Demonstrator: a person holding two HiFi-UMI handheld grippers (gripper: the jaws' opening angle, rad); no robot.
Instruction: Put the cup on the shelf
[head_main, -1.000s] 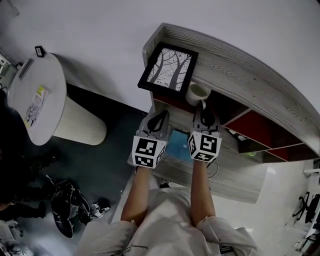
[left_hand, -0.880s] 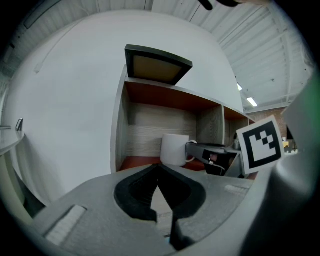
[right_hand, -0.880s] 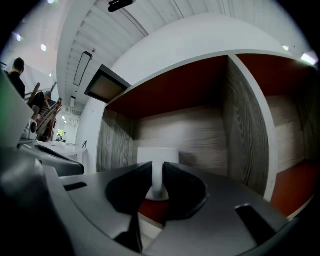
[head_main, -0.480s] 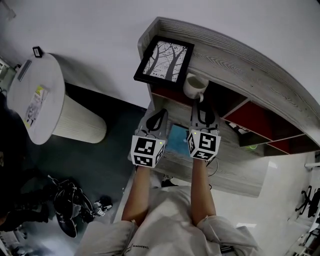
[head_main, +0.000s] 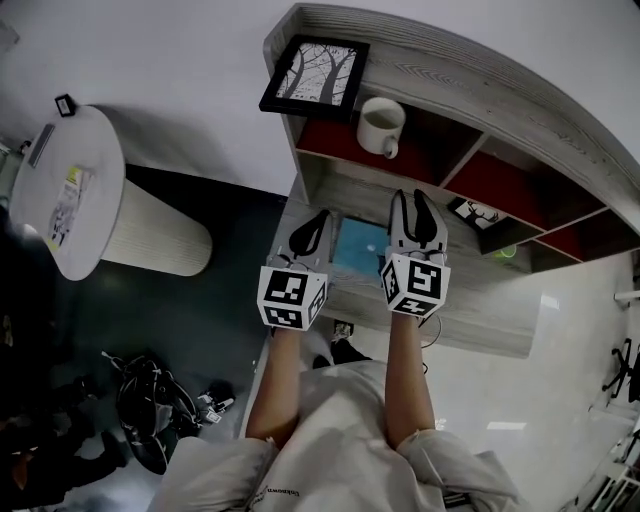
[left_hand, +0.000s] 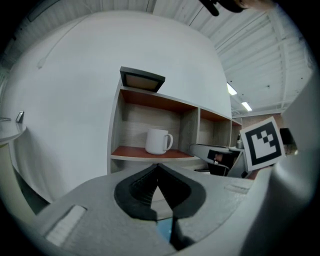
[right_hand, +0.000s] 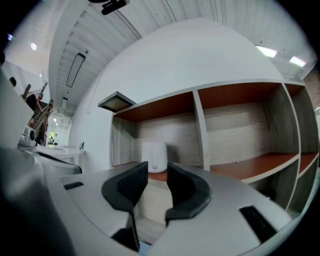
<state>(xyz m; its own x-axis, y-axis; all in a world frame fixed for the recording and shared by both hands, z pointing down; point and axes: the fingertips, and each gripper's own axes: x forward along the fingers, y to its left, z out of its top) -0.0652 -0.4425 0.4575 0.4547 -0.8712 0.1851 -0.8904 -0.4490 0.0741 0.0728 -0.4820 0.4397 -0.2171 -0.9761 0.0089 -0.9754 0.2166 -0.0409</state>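
The white cup (head_main: 381, 125) stands upright by itself in the leftmost red-floored compartment of the grey wooden shelf (head_main: 450, 75), with its handle towards me. The same cup (right_hand: 154, 156) shows straight ahead in the right gripper view, beyond the jaws. My right gripper (head_main: 416, 197) is a short way back from the cup; its jaws stand apart and are closing, with nothing between them. My left gripper (head_main: 316, 216) hangs lower left of the cup (left_hand: 159, 141), shut and empty.
A black-framed tree picture (head_main: 313, 75) lies on the shelf's top at the left. A blue pad (head_main: 360, 245) lies on the grey desk under the grippers. A small framed picture (head_main: 478, 213) sits in a lower compartment. A round white table (head_main: 65, 185) stands at the far left.
My right gripper let go of the cup and pulled back towards me. The cup stays in the compartment. The left gripper has kept its place beside it.
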